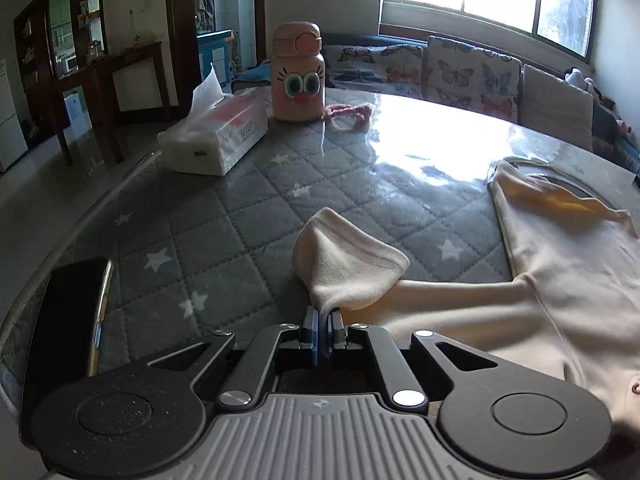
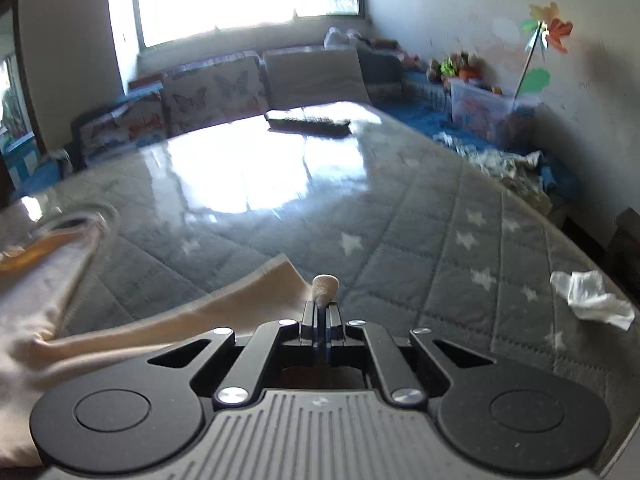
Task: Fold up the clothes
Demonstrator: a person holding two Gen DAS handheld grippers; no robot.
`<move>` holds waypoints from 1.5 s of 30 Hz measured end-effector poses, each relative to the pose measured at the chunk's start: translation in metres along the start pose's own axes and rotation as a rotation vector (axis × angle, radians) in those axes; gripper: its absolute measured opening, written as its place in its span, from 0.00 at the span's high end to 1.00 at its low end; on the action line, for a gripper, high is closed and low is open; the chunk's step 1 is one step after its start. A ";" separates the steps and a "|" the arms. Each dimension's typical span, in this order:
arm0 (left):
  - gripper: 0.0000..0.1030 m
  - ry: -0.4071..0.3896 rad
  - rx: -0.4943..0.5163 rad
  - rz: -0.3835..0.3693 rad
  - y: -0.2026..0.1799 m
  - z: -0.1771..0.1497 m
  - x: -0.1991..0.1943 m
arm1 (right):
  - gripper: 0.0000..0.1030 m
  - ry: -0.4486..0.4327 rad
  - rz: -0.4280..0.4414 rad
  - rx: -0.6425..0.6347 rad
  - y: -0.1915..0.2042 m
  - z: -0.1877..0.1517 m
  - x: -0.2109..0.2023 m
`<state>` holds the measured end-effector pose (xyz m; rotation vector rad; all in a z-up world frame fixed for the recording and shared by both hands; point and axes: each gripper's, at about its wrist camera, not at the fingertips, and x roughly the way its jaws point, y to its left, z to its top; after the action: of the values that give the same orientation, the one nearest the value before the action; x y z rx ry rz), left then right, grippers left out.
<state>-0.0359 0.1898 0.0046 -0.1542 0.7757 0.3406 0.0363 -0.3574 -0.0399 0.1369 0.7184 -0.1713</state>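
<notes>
A cream long-sleeved garment (image 1: 568,292) lies spread on the grey quilted table cover with stars (image 1: 224,224). My left gripper (image 1: 323,314) is shut on the cuff of one sleeve (image 1: 348,268), which stands bunched up above the fingers. In the right wrist view, the other sleeve (image 2: 224,304) stretches left toward the garment's body (image 2: 36,280), and my right gripper (image 2: 321,306) is shut on its cuff end (image 2: 326,286), a small nub sticking up. The collar with a yellow lining (image 1: 560,196) lies at the far side.
A tissue box (image 1: 216,136), a pink face-printed bottle (image 1: 298,76) and a pink band (image 1: 348,114) stand at the far left. A dark phone (image 1: 68,320) lies near my left gripper. A crumpled tissue (image 2: 592,300) and a remote (image 2: 308,122) are on the right side. A sofa borders the table.
</notes>
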 end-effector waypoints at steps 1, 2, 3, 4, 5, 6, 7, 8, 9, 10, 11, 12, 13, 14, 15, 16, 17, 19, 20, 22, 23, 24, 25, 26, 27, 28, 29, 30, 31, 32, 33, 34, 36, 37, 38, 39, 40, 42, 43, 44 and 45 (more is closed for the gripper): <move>0.92 0.002 -0.002 -0.004 0.002 0.000 -0.001 | 0.94 0.006 -0.002 0.001 -0.001 -0.001 0.002; 0.90 0.000 0.002 -0.002 0.003 0.000 -0.003 | 0.92 0.003 -0.004 0.003 -0.002 0.000 0.000; 0.89 -0.003 0.005 0.001 0.004 0.001 -0.005 | 0.87 0.000 -0.006 0.005 -0.003 0.000 -0.002; 0.86 -0.008 0.010 0.008 0.005 0.001 -0.007 | 0.83 -0.006 -0.009 0.005 -0.005 0.001 -0.004; 0.83 -0.014 0.014 0.015 0.006 0.002 -0.009 | 0.83 -0.018 -0.016 0.003 -0.006 0.003 -0.007; 0.82 -0.021 0.017 0.017 0.007 0.002 -0.011 | 0.83 -0.030 -0.021 0.001 -0.008 0.005 -0.011; 0.80 -0.029 0.018 0.018 0.007 0.003 -0.013 | 0.83 -0.039 -0.015 -0.004 -0.007 0.008 -0.015; 0.77 -0.037 0.018 0.018 0.007 0.004 -0.015 | 0.83 -0.041 0.001 -0.012 -0.006 0.009 -0.018; 0.75 -0.044 0.018 0.018 0.006 0.004 -0.017 | 0.81 -0.044 0.017 -0.019 -0.004 0.011 -0.021; 0.73 -0.052 0.019 0.018 0.006 0.005 -0.019 | 0.80 -0.045 0.039 -0.031 -0.001 0.012 -0.023; 0.73 -0.060 0.019 0.018 0.006 0.006 -0.021 | 0.75 -0.039 0.069 -0.051 0.007 0.011 -0.023; 0.73 -0.067 0.020 0.018 0.006 0.006 -0.023 | 0.68 -0.032 0.091 -0.071 0.015 0.010 -0.022; 0.73 -0.069 0.024 0.014 0.005 0.008 -0.023 | 0.65 -0.025 0.113 -0.090 0.022 0.008 -0.020; 0.72 -0.071 0.032 0.009 0.004 0.008 -0.024 | 0.65 -0.018 0.133 -0.107 0.029 0.007 -0.018; 0.71 -0.072 0.041 0.004 0.003 0.008 -0.024 | 0.65 -0.010 0.143 -0.120 0.035 0.005 -0.016; 0.70 -0.071 0.050 0.001 0.001 0.007 -0.023 | 0.63 -0.001 0.154 -0.132 0.042 0.004 -0.012; 0.68 -0.072 0.060 -0.002 -0.001 0.007 -0.023 | 0.63 0.011 0.164 -0.141 0.048 0.002 -0.007; 0.62 -0.075 0.083 -0.008 -0.005 0.006 -0.021 | 0.62 0.027 0.167 -0.146 0.054 0.000 0.000; 0.58 -0.073 0.099 -0.010 -0.008 0.005 -0.019 | 0.61 0.032 0.168 -0.148 0.057 -0.001 0.002; 0.57 -0.066 0.123 -0.006 -0.012 0.003 -0.015 | 0.57 0.028 0.163 -0.154 0.060 -0.002 0.004; 0.55 -0.064 0.132 -0.005 -0.013 0.003 -0.014 | 0.56 0.027 0.162 -0.155 0.060 -0.001 0.004; 0.53 -0.062 0.142 -0.004 -0.014 0.003 -0.012 | 0.56 0.028 0.162 -0.155 0.061 -0.001 0.004; 0.49 -0.061 0.151 -0.002 -0.015 0.002 -0.011 | 0.54 0.029 0.162 -0.156 0.060 0.000 0.003; 0.49 -0.059 0.161 0.007 -0.017 0.004 -0.008 | 0.53 0.031 0.159 -0.159 0.059 0.000 0.004; 0.49 -0.061 0.170 0.020 -0.018 0.004 -0.005 | 0.53 0.033 0.153 -0.160 0.058 0.001 0.006; 0.49 -0.064 0.173 0.034 -0.018 0.005 -0.001 | 0.53 0.033 0.148 -0.160 0.057 0.001 0.007; 0.49 -0.066 0.165 0.047 -0.017 0.007 0.003 | 0.52 0.033 0.146 -0.160 0.057 0.001 0.007; 0.49 -0.069 0.145 0.059 -0.014 0.009 0.007 | 0.51 0.032 0.144 -0.159 0.057 0.001 0.008; 0.49 -0.072 0.125 0.074 -0.012 0.012 0.011 | 0.50 0.031 0.142 -0.160 0.058 0.001 0.008; 0.49 -0.078 0.100 0.099 -0.007 0.014 0.013 | 0.50 0.031 0.141 -0.162 0.058 0.001 0.009; 0.49 -0.084 0.076 0.124 -0.002 0.017 0.016 | 0.49 0.030 0.139 -0.165 0.059 0.000 0.009; 0.48 -0.090 0.050 0.148 0.003 0.020 0.019 | 0.48 0.030 0.138 -0.166 0.059 0.001 0.009; 0.48 -0.092 -0.017 0.181 0.018 0.023 0.019 | 0.47 0.030 0.136 -0.168 0.059 0.001 0.009; 0.49 -0.092 -0.015 0.175 0.018 0.022 0.017 | 0.47 0.029 0.136 -0.167 0.059 0.001 0.009; 0.49 -0.092 -0.012 0.170 0.018 0.022 0.016 | 0.47 0.029 0.136 -0.167 0.059 0.001 0.010; 0.49 -0.091 -0.009 0.164 0.018 0.022 0.015 | 0.46 0.028 0.135 -0.168 0.059 0.001 0.010; 0.49 -0.091 -0.006 0.158 0.018 0.022 0.013 | 0.46 0.028 0.134 -0.169 0.059 0.001 0.010; 0.49 -0.091 0.000 0.147 0.018 0.021 0.011 | 0.45 0.029 0.133 -0.171 0.060 0.001 0.010; 0.49 -0.091 0.003 0.141 0.018 0.021 0.010 | 0.44 0.030 0.132 -0.172 0.061 0.002 0.010; 0.49 -0.091 0.005 0.135 0.018 0.020 0.008 | 0.44 0.031 0.133 -0.169 0.061 0.002 0.009; 0.49 -0.091 0.008 0.129 0.018 0.020 0.007 | 0.44 0.032 0.134 -0.167 0.061 0.002 0.008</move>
<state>-0.0243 0.2132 0.0136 -0.0802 0.6982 0.4638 0.0565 -0.2987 -0.0397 0.0282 0.7500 0.0193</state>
